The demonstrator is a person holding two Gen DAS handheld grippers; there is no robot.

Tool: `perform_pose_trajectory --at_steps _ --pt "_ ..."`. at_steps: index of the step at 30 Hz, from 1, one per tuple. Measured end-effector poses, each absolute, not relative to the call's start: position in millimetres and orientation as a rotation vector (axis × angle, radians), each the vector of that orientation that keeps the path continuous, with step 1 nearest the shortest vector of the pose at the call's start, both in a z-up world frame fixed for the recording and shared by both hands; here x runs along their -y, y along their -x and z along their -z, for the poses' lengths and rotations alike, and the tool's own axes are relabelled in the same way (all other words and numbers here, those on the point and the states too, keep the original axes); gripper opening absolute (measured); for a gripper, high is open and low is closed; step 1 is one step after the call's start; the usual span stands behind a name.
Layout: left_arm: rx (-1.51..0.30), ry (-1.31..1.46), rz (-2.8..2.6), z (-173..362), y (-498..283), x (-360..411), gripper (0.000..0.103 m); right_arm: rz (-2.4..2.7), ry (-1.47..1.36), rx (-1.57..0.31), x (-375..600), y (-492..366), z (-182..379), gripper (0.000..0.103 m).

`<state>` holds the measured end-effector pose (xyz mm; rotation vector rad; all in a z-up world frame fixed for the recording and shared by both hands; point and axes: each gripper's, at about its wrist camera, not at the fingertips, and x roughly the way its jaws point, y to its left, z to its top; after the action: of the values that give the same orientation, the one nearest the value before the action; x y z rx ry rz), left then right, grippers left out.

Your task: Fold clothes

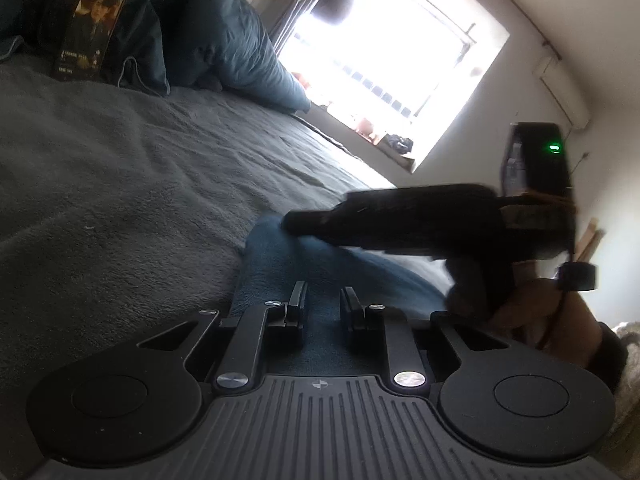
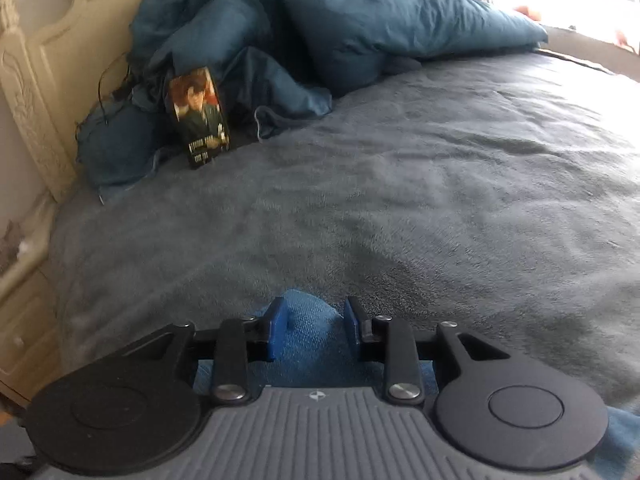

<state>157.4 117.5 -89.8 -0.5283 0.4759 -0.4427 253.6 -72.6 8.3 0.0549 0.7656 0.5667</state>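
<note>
A blue knitted garment [image 1: 272, 264] lies on the grey bed blanket [image 1: 120, 180]. In the left wrist view my left gripper [image 1: 325, 302] is shut on a flat part of this cloth, which runs between its two black fingers. My right gripper [image 1: 296, 226] crosses that view from the right as a blurred black shape, held by a hand [image 1: 536, 312], its tip over the garment's far edge. In the right wrist view my right gripper [image 2: 314, 318] is shut on a bunched fold of the blue garment [image 2: 308, 332], squeezed between its blue pads.
A rumpled teal duvet [image 2: 360, 20] is heaped at the head of the bed, with a dark box bearing a printed portrait [image 2: 200, 116] leaning on it. A cream carved headboard [image 2: 40, 80] stands at the left. The grey blanket [image 2: 440, 200] stretches toward a bright window [image 1: 380, 48].
</note>
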Motion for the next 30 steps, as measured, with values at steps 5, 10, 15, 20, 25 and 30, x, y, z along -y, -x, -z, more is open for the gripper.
perform_pose_trajectory --at_steps 5,10,15,20,25,30 --pt "-0.486 0.549 0.441 91 -158 -120 0.02 -0.486 -0.271 -0.618 176 -187 -58 0.032" --pt "-0.491 0.546 0.439 91 -159 -120 0.019 -0.433 -0.418 -0.587 258 -102 -37 0.036" --pt "-0.508 0.519 0.411 85 -157 -114 0.02 -0.411 -0.266 -0.572 238 -39 -11 0.036" --pt "-0.52 0.48 0.394 82 -157 -109 0.02 -0.439 0.062 -0.502 197 -12 -2 0.036" --pt "-0.521 0.471 0.385 82 -156 -107 0.02 -0.393 0.255 -0.452 162 -11 18 0.016" --pt "-0.522 0.47 0.386 82 -157 -108 0.02 -0.412 0.467 -0.409 151 12 37 0.006"
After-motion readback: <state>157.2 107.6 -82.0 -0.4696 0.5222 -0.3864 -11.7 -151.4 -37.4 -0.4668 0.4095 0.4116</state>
